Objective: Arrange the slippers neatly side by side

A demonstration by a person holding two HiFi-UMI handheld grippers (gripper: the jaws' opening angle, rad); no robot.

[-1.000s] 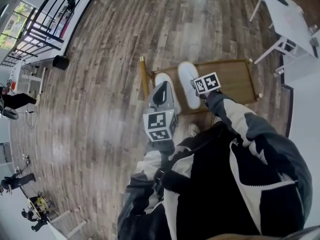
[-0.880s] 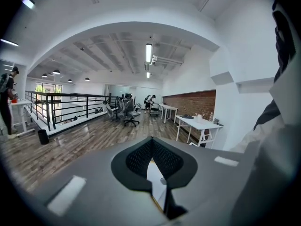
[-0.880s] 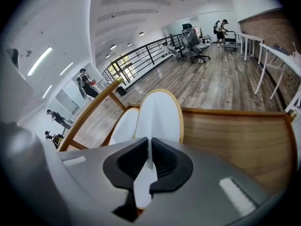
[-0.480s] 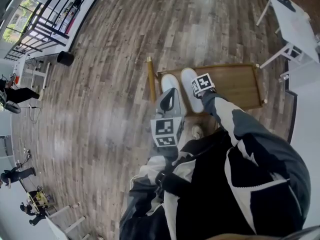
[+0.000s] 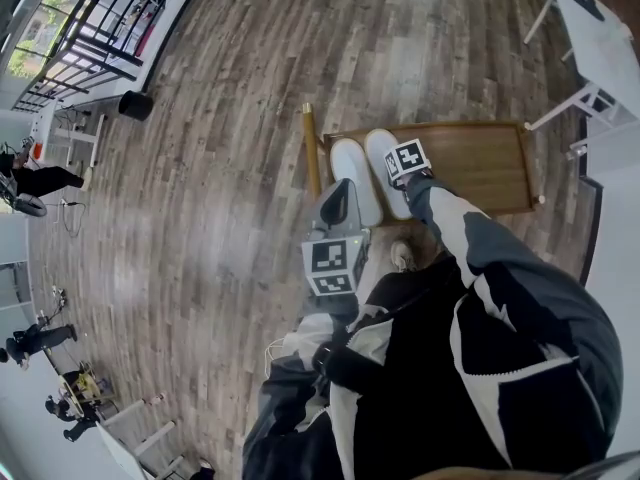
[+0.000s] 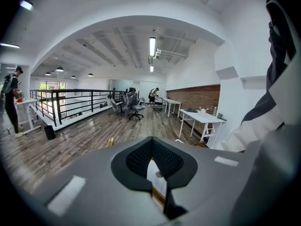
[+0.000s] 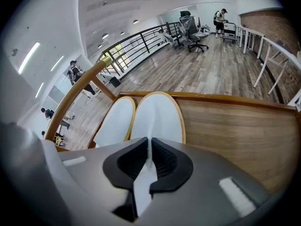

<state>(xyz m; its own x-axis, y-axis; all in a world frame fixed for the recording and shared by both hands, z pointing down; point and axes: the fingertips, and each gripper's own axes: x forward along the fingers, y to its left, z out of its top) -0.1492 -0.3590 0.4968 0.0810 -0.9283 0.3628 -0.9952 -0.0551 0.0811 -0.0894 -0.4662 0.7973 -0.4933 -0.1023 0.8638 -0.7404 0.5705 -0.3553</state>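
Right gripper (image 7: 148, 147): jaws nearly together, pinching a thin fold of white fabric from the held slipper (image 7: 157, 114), whose toe ran straight ahead of the jaws. Second slipper (image 7: 115, 121) lay just left of the jaws, side against the first, seemingly touching. Both lay flat on the wooden tray (image 7: 235, 131).

Left gripper (image 6: 151, 157): jaws closed on nothing, raised, aimed out at the room.

Judgement: the 2 slippers looked light, soft and floppy. A pinch on the upper's edge would likely drag rather than lift cleanly, and the fabric could slip. A firmer hold probably lay at the sole rim near the heel.
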